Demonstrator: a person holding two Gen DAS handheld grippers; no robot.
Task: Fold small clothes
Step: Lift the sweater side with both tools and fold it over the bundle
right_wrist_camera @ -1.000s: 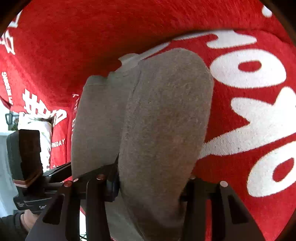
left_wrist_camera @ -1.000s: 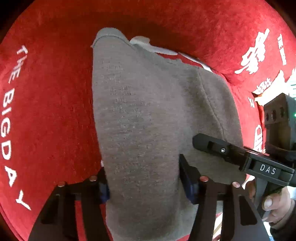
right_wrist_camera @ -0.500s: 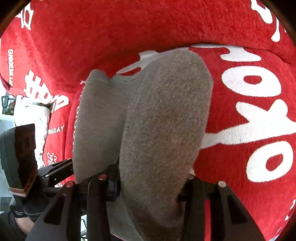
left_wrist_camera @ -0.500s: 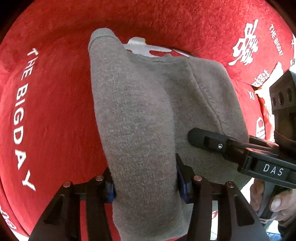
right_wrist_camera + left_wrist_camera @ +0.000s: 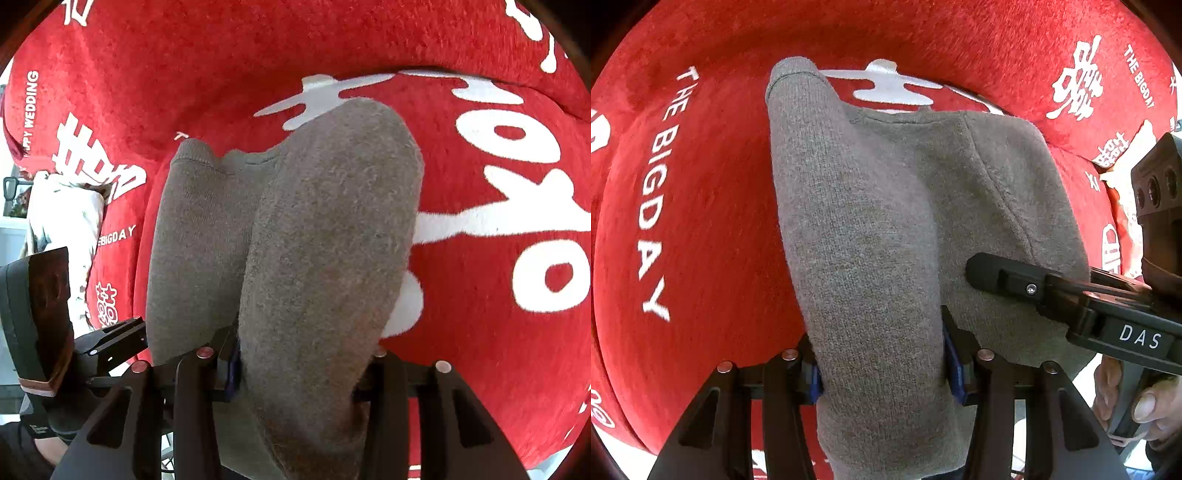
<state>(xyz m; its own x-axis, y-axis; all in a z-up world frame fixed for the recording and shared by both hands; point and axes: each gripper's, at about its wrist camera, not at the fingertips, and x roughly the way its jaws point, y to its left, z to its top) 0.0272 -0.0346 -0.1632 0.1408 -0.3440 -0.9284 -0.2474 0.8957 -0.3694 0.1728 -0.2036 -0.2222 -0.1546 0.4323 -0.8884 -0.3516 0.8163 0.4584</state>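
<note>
A grey knitted garment [image 5: 871, 236] hangs above a red plush blanket [image 5: 713, 221] printed with white lettering, and everything else sits relative to that blanket. Both grippers point steeply down toward it.

The left gripper [image 5: 882, 365] is clenched on a bunched fold of the garment: its blue-padded fingers [image 5: 955, 369] press into the cloth from both sides. Its jaws have just been closing a little, with the fabric between them. The fold runs away from the jaws toward a hemmed end [image 5: 792, 72] that reaches the blanket beside the words "THE BIGDAY" [image 5: 659, 192].

The right gripper [image 5: 303, 363] likewise grasps a thick fold of the same garment, its jaws tight against the cloth. In the left wrist view one black finger [image 5: 1001, 275] of it lies against the garment's far side, with the person's hand [image 5: 1137, 402] on its handle at the frame's lower edge. Beyond the blanket's edge, in the right wrist view, lies a pale, crumpled cloth [image 5: 62, 221].
</note>
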